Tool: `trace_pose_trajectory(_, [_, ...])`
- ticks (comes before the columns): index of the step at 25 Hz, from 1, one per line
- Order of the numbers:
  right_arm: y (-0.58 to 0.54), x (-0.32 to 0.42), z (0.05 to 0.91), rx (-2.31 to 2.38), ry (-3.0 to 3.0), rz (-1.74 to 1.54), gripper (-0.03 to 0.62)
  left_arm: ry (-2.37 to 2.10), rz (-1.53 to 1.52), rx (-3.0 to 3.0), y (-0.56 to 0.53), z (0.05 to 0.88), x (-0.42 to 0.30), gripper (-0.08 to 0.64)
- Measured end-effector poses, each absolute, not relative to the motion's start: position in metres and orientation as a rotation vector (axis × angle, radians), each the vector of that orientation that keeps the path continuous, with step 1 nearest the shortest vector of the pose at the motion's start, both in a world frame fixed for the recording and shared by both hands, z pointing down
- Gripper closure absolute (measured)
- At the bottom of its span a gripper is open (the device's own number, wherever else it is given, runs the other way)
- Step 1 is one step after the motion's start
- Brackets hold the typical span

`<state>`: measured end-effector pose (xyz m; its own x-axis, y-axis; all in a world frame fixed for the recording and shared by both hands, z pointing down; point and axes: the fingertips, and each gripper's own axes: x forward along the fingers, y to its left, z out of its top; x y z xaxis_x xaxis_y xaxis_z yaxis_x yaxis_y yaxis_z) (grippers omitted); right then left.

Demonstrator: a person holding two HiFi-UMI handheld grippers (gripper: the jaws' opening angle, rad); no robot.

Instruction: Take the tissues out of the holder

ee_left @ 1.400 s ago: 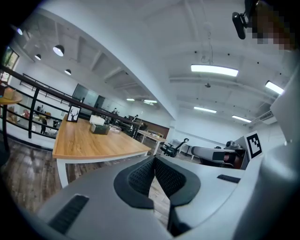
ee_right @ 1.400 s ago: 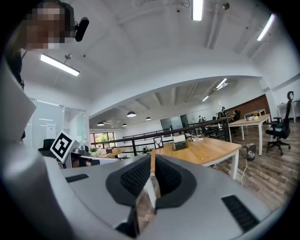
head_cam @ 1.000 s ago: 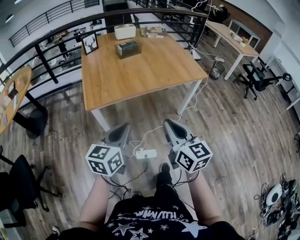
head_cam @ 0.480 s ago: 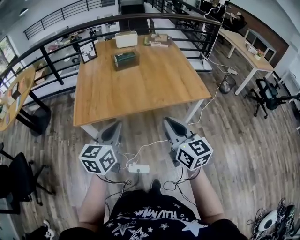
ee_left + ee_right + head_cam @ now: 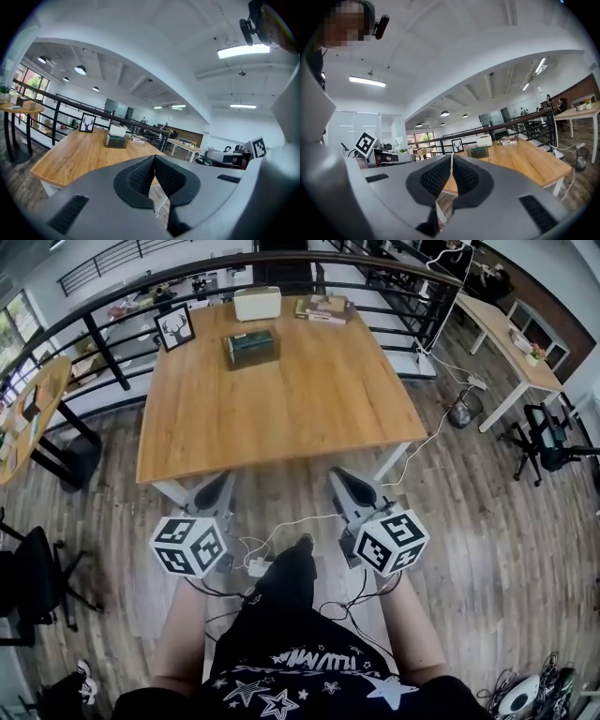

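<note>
Left gripper (image 5: 225, 486): held low in front of the person, just short of the table's near edge; jaws clenched, the ribbed pads meeting tip to tip with nothing between them.
Right gripper (image 5: 339, 478): beside the left one at the same level, pointing toward the table; jaws likewise clenched on nothing.
Tissue holder (image 5: 251, 346): dark green box standing on the far half of the table, well apart from both grippers and untouched.
Holder top: a pale shape sits above the box in the left gripper view; it may be a tissue or the white box behind it, and the view is too small to tell.
Table (image 5: 281, 418): bare wooden top on white legs, clear across its near half.
White box (image 5: 257, 303): at the far edge, just behind the holder.
Picture frame (image 5: 175, 327): upright near the far left corner, showing a deer's head; left of the holder.
Books (image 5: 325, 307): short stack lying flat at the far edge, right of the white box.
Railing (image 5: 98, 352): black bars curving round beyond the table.
Power strip (image 5: 258, 567): white, on the plank floor between the two grippers, cables trailing from it.
</note>
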<state>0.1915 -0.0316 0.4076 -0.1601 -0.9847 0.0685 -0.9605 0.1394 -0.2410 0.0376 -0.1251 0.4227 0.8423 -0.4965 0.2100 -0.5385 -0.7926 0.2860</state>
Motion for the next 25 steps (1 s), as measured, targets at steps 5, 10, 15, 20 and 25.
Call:
trace_pose_trajectory(5, [-0.070, 0.228, 0.416, -1.975, 2.284, -0.362, 0.574, -0.783, 0.170, 2.713, -0.165, 0.426, 0.071, 0.546])
trace_pose_trajectory(10, [-0.141, 0.263, 0.425, -1.962, 2.336, -0.370, 0.574, -0.799, 0.157, 2.679, -0.232, 0.440, 0.108, 0.546])
trace_pose_trajectory(15, [-0.251, 0.300, 0.416, -1.857, 2.390, -0.340, 0.574, -0.871, 0.118, 2.682, -0.330, 0.434, 0.136, 0.546])
trace_pose_trajectory(20, [-0.353, 0.332, 0.406, -1.797, 2.453, -0.345, 0.574, -0.927, 0.125, 2.636, -0.416, 0.433, 0.164, 0.546])
trace_pose_trajectory(25, [-0.429, 0.354, 0.400, -1.767, 2.482, -0.377, 0.573, -0.957, 0.133, 2.641, -0.485, 0.422, 0.184, 0.546])
